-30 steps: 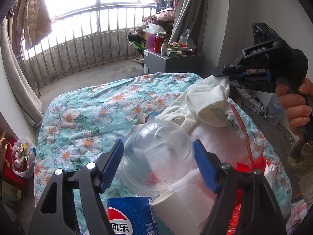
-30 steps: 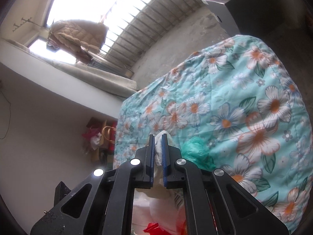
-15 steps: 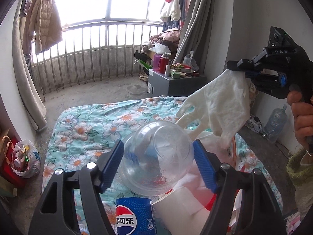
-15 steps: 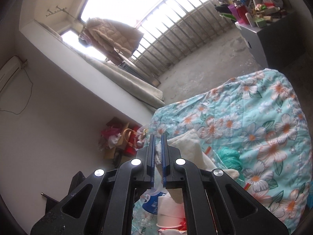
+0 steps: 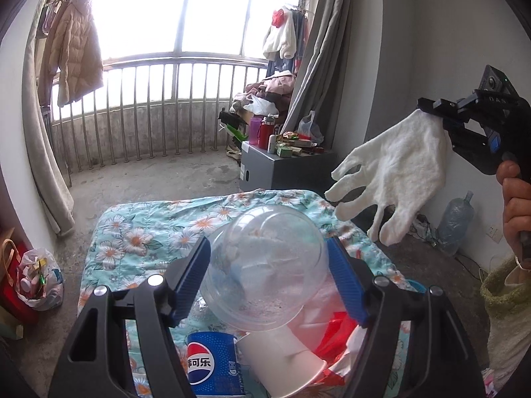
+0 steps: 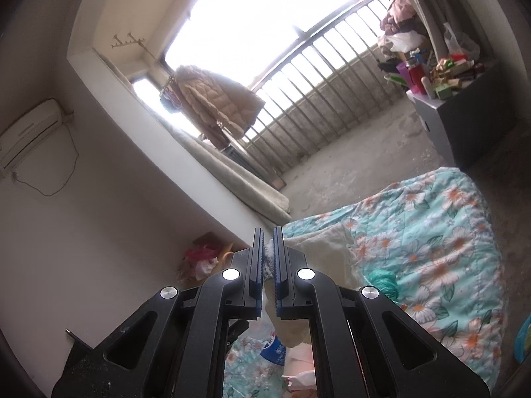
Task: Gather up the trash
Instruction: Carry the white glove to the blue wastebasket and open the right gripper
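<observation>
Above the flowered quilt (image 5: 139, 229), near the right wall: white glove (image 5: 395, 172) dangling fingers-down from the right gripper (image 6: 268, 265), cuff pinched flat between pads pressed nearly together. Nearer the camera: left gripper (image 5: 268, 268) spread wide around a clear plastic dome lid (image 5: 265, 265), blue pads (image 5: 190, 277) hugging both sides, so apparently gripping rather than merely framing it, though contact on the far side hard to confirm through the plastic. Below the lid, on the near end of the quilt: Pepsi can (image 5: 212, 364), white paper cup (image 5: 285, 355) lying on its side, red wrapper (image 5: 335, 328) among crumpled white paper. Small green bag (image 6: 381, 280) further right on the quilt.

Step in hand, by the look of it: carrying both finds to wherever the rubbish goes; no bin identifiable in either view. Best done with light, steady pressure on the lid, thin plastic liable to buckle or pop out under a hard squeeze. Glove likely to swing and snag, so better kept clear of the left gripper and lowered well inside the container before releasing. Can, cup and wrapper remaining for later.
</observation>
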Demonstrator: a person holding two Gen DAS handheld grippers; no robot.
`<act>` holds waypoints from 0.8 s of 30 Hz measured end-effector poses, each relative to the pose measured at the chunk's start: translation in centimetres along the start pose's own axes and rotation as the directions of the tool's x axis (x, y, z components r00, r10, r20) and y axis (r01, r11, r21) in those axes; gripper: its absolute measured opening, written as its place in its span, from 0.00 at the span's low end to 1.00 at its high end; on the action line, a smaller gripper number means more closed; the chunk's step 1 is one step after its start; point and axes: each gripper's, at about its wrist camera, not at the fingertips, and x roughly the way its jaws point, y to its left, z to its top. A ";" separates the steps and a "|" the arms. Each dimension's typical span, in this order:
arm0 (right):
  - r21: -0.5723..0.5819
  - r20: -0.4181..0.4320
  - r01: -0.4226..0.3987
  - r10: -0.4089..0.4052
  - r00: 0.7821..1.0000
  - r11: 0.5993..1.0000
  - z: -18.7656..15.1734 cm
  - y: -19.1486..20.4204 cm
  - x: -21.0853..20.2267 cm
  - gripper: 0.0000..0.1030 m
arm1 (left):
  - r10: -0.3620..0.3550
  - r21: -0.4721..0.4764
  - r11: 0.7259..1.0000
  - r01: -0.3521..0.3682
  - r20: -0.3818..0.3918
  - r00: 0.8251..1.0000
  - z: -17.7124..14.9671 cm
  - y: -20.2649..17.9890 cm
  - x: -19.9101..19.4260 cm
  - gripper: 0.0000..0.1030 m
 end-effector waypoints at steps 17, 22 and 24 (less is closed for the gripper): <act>0.129 0.205 0.093 -0.119 0.972 0.987 -4.6 -4.3 -11.5 0.04 | -0.160 0.056 0.985 0.160 -0.008 0.987 1.7 -8.2 -1.0 0.67; 0.163 0.225 0.130 -0.165 0.960 0.978 -5.6 -5.8 -13.2 0.04 | -0.212 0.060 0.975 0.214 -0.030 0.977 2.0 -11.0 -0.1 0.67; 0.182 0.233 0.131 -0.172 0.957 0.975 -5.9 -6.4 -13.8 0.04 | -0.230 0.065 0.971 0.232 -0.038 0.972 2.0 -12.3 0.3 0.67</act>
